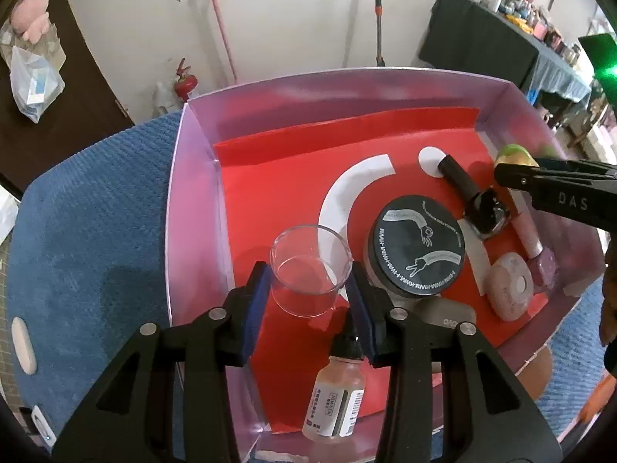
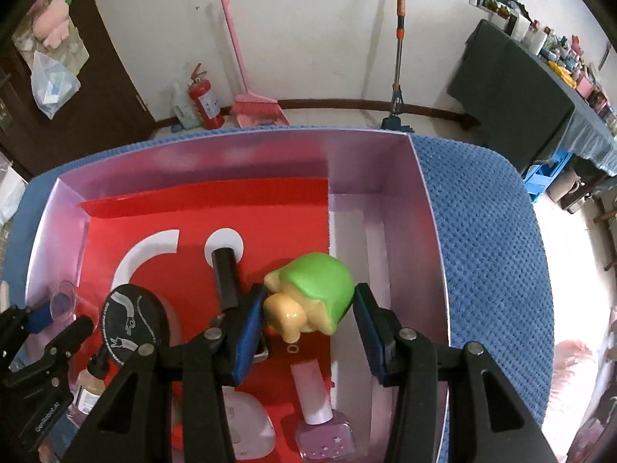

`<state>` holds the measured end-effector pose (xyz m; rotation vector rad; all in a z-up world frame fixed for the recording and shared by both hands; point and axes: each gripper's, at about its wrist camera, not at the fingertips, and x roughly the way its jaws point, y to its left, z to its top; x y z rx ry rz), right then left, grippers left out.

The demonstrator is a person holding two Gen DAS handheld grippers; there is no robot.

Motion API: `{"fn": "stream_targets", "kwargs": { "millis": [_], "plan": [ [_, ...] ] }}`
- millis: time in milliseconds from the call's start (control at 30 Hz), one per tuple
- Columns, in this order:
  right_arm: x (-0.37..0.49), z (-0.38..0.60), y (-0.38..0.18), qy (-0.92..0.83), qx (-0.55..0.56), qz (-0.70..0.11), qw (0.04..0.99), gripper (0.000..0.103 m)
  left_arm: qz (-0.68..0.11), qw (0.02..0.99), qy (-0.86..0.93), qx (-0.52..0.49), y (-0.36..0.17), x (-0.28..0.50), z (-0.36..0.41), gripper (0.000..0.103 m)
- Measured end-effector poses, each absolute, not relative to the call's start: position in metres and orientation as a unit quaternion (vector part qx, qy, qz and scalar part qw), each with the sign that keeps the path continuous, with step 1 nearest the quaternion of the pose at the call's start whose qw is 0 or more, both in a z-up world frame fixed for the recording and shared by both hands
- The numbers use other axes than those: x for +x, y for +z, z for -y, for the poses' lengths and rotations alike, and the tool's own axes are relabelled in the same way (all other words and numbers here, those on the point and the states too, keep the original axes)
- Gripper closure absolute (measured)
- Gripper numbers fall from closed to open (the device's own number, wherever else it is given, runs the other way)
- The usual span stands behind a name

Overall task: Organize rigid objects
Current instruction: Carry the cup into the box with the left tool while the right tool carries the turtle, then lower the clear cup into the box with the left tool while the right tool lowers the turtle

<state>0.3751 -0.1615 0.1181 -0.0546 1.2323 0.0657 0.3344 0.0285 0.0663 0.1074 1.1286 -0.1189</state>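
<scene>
A pink-walled box (image 1: 200, 177) with a red liner sits on a blue mat. My left gripper (image 1: 306, 293) stands around a clear glass cup (image 1: 308, 270) in the box's left part, pads against its sides. My right gripper (image 2: 308, 316) is open around a green and yellow toy (image 2: 312, 301) that rests on the liner; the toy shows in the left wrist view (image 1: 515, 154). In the box lie a round black-lidded jar (image 1: 416, 247), a black nail polish bottle (image 1: 468, 196), a pink nail polish bottle (image 2: 320, 416), a dropper bottle (image 1: 337, 393) and a pale case (image 1: 507, 285).
The blue mat (image 2: 482, 250) covers the table around the box. A white oval object (image 1: 24, 343) lies on the mat at left. A broom (image 2: 246, 77), a fire extinguisher (image 2: 204, 100) and a cluttered side table (image 2: 540, 88) stand behind.
</scene>
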Motion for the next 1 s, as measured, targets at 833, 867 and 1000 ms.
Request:
{"fn": "stream_targets", "kwargs": {
  "millis": [833,867,1000],
  "plan": [
    [0.368,0.141,0.103,0.010,-0.113,-0.583,0.804,0.054,-0.566,0.819,0.011,0.090,0.055,0.352,-0.015,0.064],
    [0.368,0.141,0.103,0.009,-0.116,-0.582,0.805,0.054,-0.566,0.820,0.013,0.091,0.055,0.353,-0.015,0.064],
    [0.365,0.140,0.104,0.009,-0.122,-0.579,0.806,0.054,-0.564,0.819,0.018,0.106,0.052,0.352,-0.010,0.064]
  ]
}}
